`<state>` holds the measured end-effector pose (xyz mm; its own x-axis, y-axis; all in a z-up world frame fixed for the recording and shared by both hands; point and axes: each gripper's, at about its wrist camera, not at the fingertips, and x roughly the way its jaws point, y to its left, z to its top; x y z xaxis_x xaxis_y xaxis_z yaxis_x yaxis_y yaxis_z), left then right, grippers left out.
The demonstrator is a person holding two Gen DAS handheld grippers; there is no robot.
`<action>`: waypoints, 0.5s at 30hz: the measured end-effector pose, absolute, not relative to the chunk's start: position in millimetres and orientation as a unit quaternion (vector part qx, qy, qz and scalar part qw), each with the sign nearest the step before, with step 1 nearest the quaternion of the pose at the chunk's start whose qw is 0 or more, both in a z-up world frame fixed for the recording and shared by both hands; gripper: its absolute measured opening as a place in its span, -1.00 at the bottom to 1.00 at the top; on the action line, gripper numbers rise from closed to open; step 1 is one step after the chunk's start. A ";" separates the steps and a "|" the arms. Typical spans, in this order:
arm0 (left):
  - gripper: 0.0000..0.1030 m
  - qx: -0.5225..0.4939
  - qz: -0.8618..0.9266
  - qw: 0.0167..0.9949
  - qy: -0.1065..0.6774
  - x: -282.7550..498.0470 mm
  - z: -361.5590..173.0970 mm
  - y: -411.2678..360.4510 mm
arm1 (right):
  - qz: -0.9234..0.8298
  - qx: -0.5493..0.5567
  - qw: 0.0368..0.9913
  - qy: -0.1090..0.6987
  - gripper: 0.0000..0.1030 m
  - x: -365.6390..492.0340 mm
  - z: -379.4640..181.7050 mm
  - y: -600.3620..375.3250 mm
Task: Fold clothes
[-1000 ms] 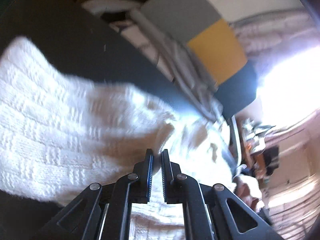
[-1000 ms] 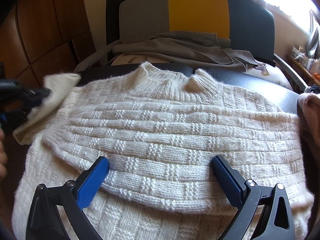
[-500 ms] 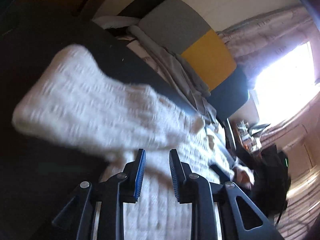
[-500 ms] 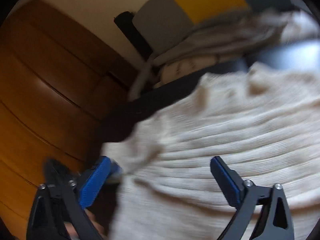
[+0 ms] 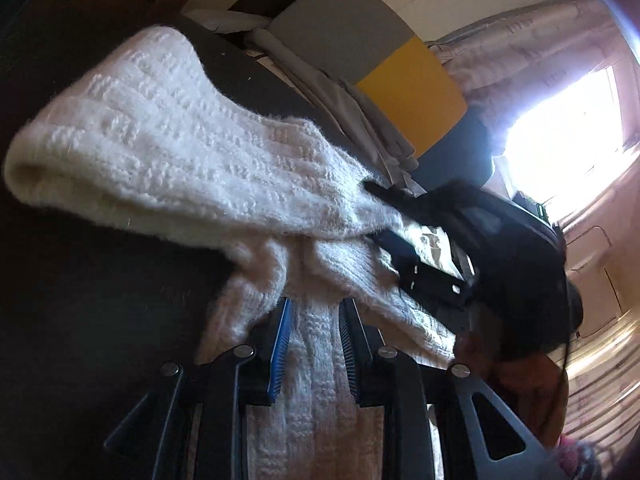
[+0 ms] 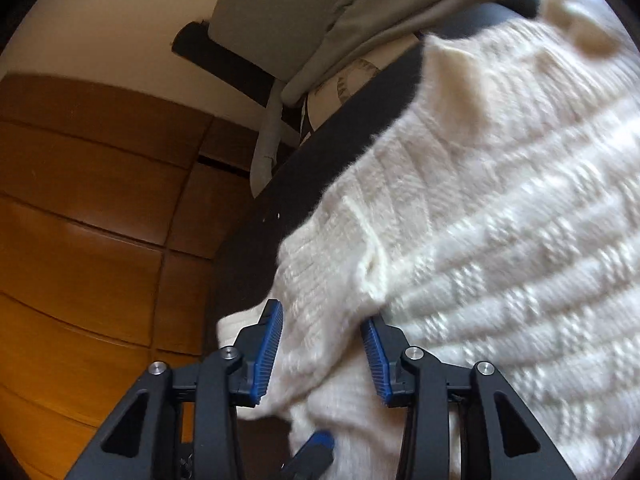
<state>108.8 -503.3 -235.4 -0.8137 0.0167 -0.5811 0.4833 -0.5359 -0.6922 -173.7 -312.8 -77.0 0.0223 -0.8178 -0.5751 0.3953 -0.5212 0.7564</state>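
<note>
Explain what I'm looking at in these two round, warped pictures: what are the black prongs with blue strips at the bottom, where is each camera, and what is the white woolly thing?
No robot arm here: a person carries a hand-held two-finger gripper in each hand, each with a fisheye camera looking forward along its fingers. The black prongs with blue pads are those fingers.

The left wrist view shows the left gripper with a strip of the white knitted sweater between its pads; they seem to grip it lightly. Its sleeve drapes across a dark surface. The other gripper's black body appears on the right.

In the right wrist view, the right gripper is closing on a bunched fold at the sweater's edge. Behind lie a grey garment and a wooden cabinet.

The job is folding the sweater.
</note>
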 end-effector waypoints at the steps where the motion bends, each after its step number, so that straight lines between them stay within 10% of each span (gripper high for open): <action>1: -0.54 0.269 -0.833 0.139 0.463 109.6 -235.9 -503.9 | -0.688 0.550 0.445 -0.160 -0.58 -171.8 -74.0 -320.5; 2: -0.54 0.264 -0.831 0.138 0.469 111.6 -234.4 -504.7 | -0.702 0.546 0.440 -0.122 -0.85 -169.3 -69.6 -328.6; 15: -0.50 0.275 -0.820 0.187 0.466 88.0 -226.2 -531.2 | -0.772 0.390 0.502 0.018 -0.86 -163.8 81.7 -313.1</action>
